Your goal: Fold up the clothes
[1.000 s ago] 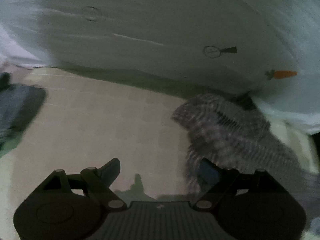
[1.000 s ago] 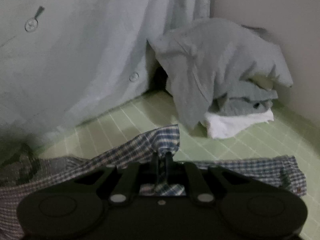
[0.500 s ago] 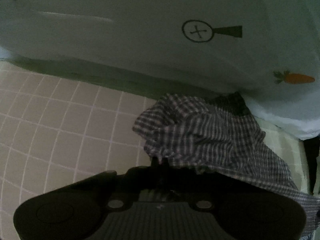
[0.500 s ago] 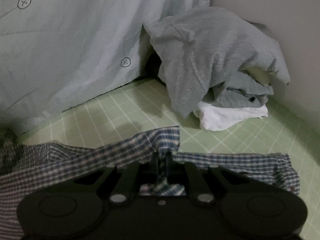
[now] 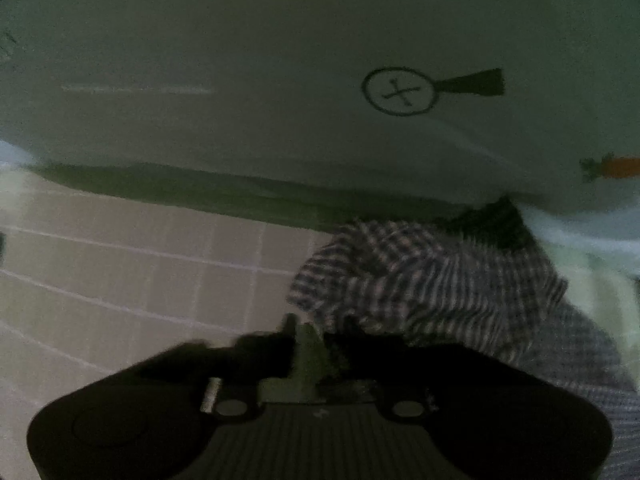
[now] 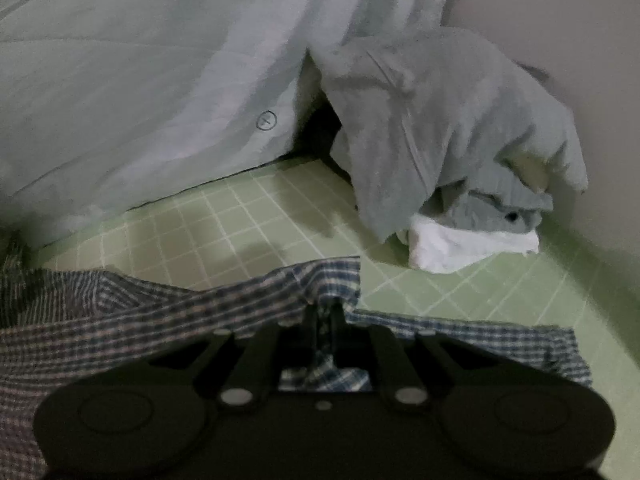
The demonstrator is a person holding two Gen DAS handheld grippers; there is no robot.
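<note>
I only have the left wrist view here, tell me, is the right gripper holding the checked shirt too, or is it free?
Observer: The right gripper is shut on the checked shirt, pinching a raised fold at its edge.
Operator: Okay, anything else lying near that side?
Observer: Yes, a grey garment is heaped against the wall, beyond the shirt and to the right.
Operator: Is that heap just the one piece?
Observer: No, a white folded cloth sticks out from under it, resting on the green checked sheet.
</note>
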